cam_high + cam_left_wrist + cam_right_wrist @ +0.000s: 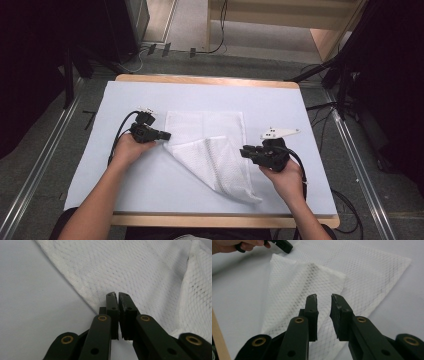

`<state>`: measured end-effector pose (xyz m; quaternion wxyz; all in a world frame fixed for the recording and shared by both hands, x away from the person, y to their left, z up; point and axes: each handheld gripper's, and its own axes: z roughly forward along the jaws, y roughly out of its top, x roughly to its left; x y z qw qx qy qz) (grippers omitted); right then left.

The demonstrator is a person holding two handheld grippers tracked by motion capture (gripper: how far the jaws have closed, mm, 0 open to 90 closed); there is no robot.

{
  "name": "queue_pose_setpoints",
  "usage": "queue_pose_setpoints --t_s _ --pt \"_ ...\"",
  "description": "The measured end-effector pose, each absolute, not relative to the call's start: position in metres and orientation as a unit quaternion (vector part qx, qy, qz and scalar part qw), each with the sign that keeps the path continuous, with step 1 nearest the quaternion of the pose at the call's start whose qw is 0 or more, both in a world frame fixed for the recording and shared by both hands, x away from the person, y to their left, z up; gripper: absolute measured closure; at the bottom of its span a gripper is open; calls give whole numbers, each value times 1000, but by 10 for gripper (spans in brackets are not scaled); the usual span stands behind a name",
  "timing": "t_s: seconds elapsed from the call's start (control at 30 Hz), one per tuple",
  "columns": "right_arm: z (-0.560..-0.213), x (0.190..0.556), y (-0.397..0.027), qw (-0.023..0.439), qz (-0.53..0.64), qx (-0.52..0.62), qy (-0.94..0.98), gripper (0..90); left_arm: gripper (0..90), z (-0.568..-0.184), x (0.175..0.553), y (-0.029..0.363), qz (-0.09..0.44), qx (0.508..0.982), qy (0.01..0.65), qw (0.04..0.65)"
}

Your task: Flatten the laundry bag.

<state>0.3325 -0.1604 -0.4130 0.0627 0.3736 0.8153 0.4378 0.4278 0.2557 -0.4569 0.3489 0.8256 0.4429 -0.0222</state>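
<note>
STEP: folding white cloth (210, 150) at table (150, 185) centre, 1 corner lying folded over | LEFT: left gripper (162, 135) at 9 o'clock edge, nearly closed, possibly pinching hem | RIGHT: right gripper (245, 151) at 3 o'clock, parted, holding nothing | NEXT: regrasping a free corner.

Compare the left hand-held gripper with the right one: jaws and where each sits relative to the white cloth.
The left hand-held gripper has its jaws nearly together; the right hand-held gripper has a clear gap between its jaws, with nothing between them.
The left sits at the white cloth's left edge; the right hovers by its folded-over flap at the right.
Both are black, held in one hand each, pointing inward at the cloth.
</note>
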Motion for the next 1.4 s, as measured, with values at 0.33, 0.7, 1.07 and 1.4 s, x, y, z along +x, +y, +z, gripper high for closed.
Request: queue_pose_setpoints --t_s 0.33,0.7,1.07,1.4 --pt "-429 363 -144 58 434 374 817 734 862 -457 428 256 -21 825 442 352" --pt "-453 403 -118 58 411 375 829 628 849 -457 427 255 -16 825 440 353" --pt "-469 417 -98 43 376 370 848 640 835 -457 425 254 -13 826 438 354" --pt "-450 406 -87 30 377 352 856 899 833 -457 425 255 -13 825 438 356"
